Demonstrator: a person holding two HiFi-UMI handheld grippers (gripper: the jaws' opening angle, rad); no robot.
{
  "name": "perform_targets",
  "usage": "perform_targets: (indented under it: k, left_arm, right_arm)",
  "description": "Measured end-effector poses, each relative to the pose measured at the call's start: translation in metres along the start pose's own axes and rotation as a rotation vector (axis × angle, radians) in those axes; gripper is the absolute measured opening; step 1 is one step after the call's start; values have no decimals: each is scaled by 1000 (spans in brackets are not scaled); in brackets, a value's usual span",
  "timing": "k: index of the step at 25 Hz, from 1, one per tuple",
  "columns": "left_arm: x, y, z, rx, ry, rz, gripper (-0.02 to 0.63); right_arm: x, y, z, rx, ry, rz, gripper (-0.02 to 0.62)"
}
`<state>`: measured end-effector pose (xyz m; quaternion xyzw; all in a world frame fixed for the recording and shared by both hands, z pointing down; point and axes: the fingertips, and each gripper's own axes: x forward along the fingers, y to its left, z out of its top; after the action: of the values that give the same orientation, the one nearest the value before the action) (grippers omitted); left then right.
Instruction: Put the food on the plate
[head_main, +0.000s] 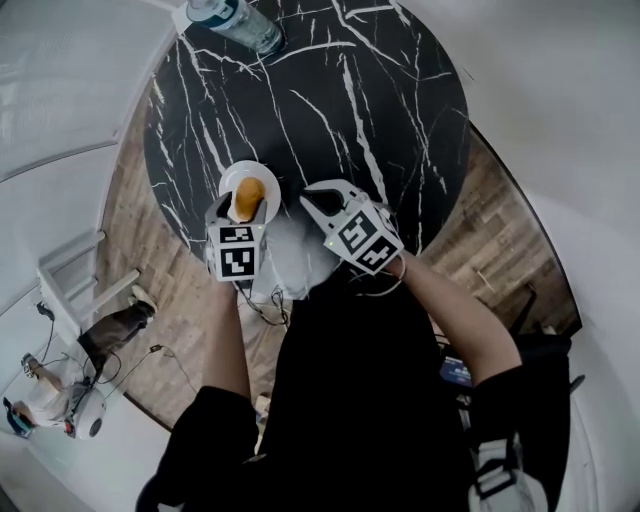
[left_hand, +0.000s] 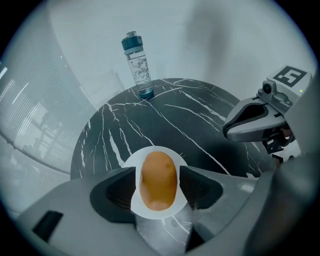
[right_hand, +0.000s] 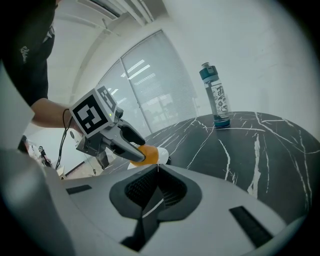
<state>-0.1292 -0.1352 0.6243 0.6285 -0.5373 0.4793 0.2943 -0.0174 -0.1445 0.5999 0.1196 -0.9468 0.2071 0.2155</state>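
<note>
Nearest the lens in the left gripper view, the left claw (left_hand: 158, 175) pinches the food (left_hand: 159, 181) across its short width, one pad on each long flank. That food, an orange-brown oval, sits at the lower middle of the frame. Its long axis runs up and down the picture, in line with the claw.

Directly beneath lies the white plate (left_hand: 156, 215), whose rim shows all round the oval, so the food is centred over it. Whether it touches the plate I cannot tell. The plate rests at the near edge of the black marbled counter (left_hand: 190, 115), and a bottle (left_hand: 137, 65) stands at the far edge, upper middle of the frame.

In the right gripper view the right claw (right_hand: 157, 169) is pressed together on nothing, and the left claw and food show at that frame's left middle, near but apart. As I judge it, the left claw need only spread and draw straight back along the oval's length.
</note>
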Motion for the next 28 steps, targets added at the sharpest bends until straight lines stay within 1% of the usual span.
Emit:
perform_targets:
  k: [7, 11, 16, 21, 24, 27, 28]
  left_arm:
    - [-16, 6, -5, -21, -6, 12, 258]
    - [-24, 6, -6, -50, -22, 18, 258]
    - [-37, 7, -17, -91, -53, 28, 258]
    - [-54, 9, -37, -173, -100, 44, 256]
    - [-65, 2, -51, -236, -125, 34, 256]
    - [-76, 0, -62, -287, -174, 45, 248]
    - [-82, 0, -64, -305, -196, 55, 233]
  right_arm:
    - [3, 6, 12, -18, -11, 14, -3]
    - [5, 9, 17, -29, -18, 19, -3]
    - [8, 25, 18, -56, -15, 36, -3]
    - [5, 42, 24, -100, -34, 24, -3]
    - [1, 51, 29, -118, -45, 11, -3]
    - [-5, 58, 35, -134, -68, -6, -3]
    - [-7, 59, 38, -144, -77, -17, -3]
